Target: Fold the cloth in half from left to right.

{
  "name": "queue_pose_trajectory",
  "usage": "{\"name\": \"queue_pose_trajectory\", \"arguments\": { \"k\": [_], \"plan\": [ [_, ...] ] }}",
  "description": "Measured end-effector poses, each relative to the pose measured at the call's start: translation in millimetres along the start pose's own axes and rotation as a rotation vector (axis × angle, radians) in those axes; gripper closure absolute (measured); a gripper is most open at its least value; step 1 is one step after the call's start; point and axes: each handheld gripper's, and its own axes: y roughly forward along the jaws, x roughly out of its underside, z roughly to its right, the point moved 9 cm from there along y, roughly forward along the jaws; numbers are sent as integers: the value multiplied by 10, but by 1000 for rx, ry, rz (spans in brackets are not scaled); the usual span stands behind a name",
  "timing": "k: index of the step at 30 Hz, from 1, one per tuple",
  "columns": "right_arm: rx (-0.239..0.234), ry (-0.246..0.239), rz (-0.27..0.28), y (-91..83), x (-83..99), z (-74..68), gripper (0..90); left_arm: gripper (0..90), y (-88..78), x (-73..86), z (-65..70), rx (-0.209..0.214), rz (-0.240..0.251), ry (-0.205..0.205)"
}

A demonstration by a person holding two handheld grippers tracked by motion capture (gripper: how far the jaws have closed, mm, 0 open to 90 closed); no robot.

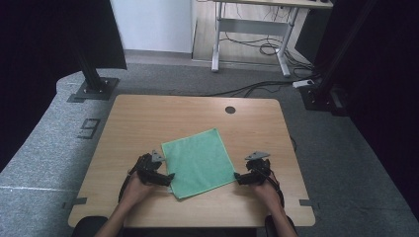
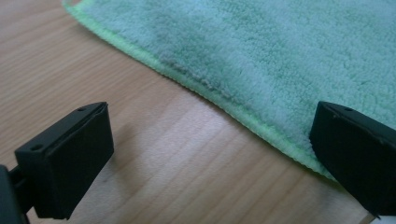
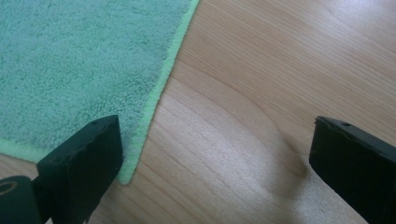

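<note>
Green cloth (image 1: 198, 162) lies flat on the bench (image 1: 148, 118) between both spread grippers — left gripper (image 1: 165, 178) and right gripper (image 1: 238, 178) each flanking a near corner

The only readable mark I can find from here is a single dark digit "9" (image 1: 88, 128), made of straight tape-like strokes. It lies flat on the grey carpeted floor (image 1: 44, 153), just beside the left edge of the light wooden rectangular table (image 1: 148, 113), in the high view. I read no label, brand or other number on the table, nor in the two gripper views.
</note>
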Motion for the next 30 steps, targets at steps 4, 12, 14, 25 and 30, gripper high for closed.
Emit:
{"name": "queue_pose_trajectory", "arguments": {
  "k": [4,12,14,25,30],
  "plan": [
    [-14,18,3,11,9,4,26,0,-8,-55,-76,11,10,-14],
    [-25,46,22,32,29,27,0,20,-84,-269,-373,-6,80,-73],
    [-28,43,32,32,31,28,0,55,-71,-328,-451,-10,82,-84],
    [-40,31,62,35,33,31,0,93,63,-511,-796,-57,82,-131],
    [-40,30,63,36,33,31,0,115,129,-554,-916,-68,87,-156]
  ]
}}
